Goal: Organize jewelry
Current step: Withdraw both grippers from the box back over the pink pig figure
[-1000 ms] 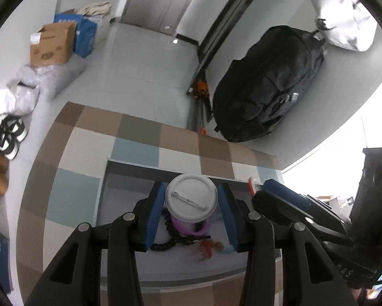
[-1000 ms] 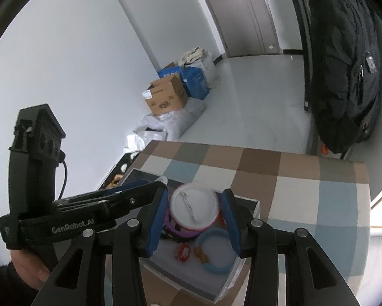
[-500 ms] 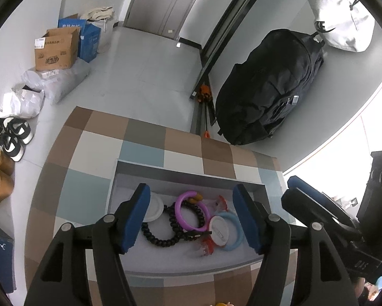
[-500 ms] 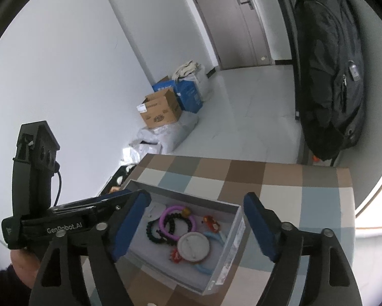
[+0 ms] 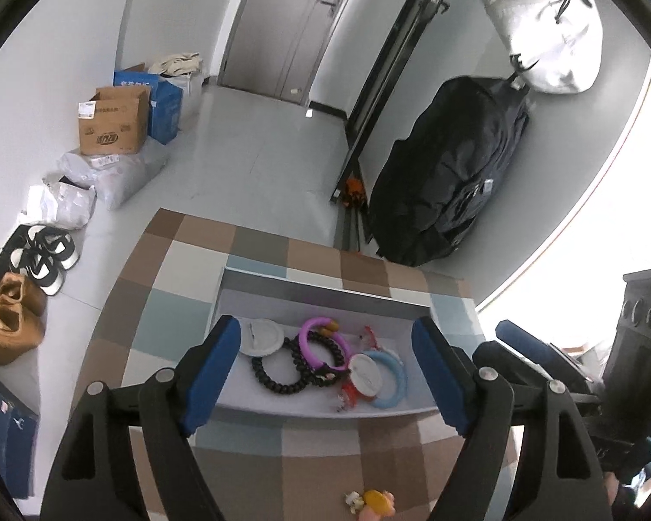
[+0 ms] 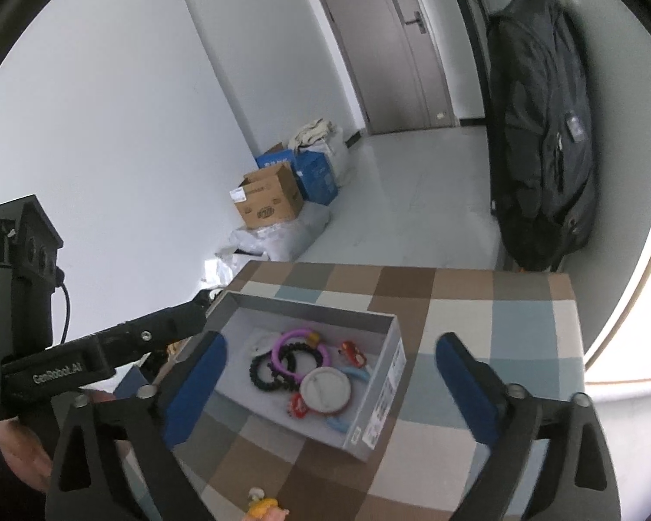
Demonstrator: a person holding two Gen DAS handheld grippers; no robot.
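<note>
A grey open box (image 5: 325,295) (image 6: 394,347) sits on the checked table. In it lie two white round badges (image 5: 262,336) (image 6: 325,390), a purple ring (image 5: 323,343) (image 6: 297,349), black bead bracelets (image 5: 282,375) (image 6: 266,371), a light blue ring (image 5: 390,380) and small red pieces (image 6: 353,351). My left gripper (image 5: 325,373) is open and empty above the box's near side. My right gripper (image 6: 338,395) is open and empty, also over the box. A small yellow trinket (image 5: 375,501) (image 6: 262,508) lies on the table in front of the box.
The table's edges (image 6: 568,299) drop to the floor on all sides. A black bag (image 5: 451,173) hangs by the wall behind. Cardboard boxes (image 5: 112,121) and shoes (image 5: 43,256) are on the floor at left. The left gripper's body (image 6: 86,347) shows at left in the right wrist view.
Both grippers opened and let go of a white badge each; the badges now lie in the box. Both grippers have drawn up and back from the box.
</note>
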